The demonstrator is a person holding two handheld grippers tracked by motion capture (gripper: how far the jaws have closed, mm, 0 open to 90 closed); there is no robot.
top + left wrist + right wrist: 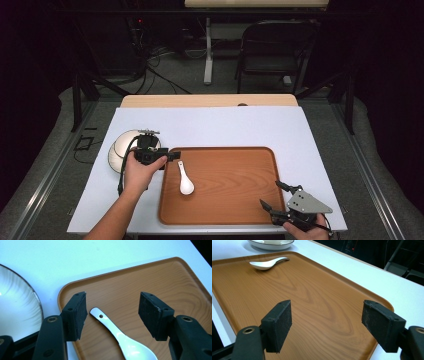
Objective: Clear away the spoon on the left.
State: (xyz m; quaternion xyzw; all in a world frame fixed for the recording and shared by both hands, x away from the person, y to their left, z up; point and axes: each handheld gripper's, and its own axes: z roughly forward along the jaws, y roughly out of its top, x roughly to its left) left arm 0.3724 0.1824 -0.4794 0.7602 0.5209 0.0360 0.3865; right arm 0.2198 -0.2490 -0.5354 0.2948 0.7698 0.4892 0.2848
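Left gripper (172,156): held in the person's left hand (140,172) at the tray's near-left corner region, over the tray's left rim; jaws spread wide with nothing between the pads, as the left gripper view (112,312) confirms
Left gripper pads (79,312): clear of the spoon; the spoon handle's tip lies just beside the left-hand pad in that view, contact not evident
Spoon (185,179): white, lying flat on the tray's left part, handle end toward the left gripper, bowl end toward the person; a small hole shows near the handle tip (117,333); seen far off in the right gripper view (268,263)
Tray (235,200): brown wood-grain, rounded corners, resting on the white table cover; apart from the spoon its surface is bare
Bowl (120,150): white with dark rim, on the table just left of the tray, partly behind the left gripper; its rim shows in the left gripper view (25,305)
Right gripper (274,195): held in the right hand (305,231) at the tray's near-right corner; jaws wide apart and empty, standing over bare tray (327,315)
Table (210,125): white cover, wooden edge at the far side
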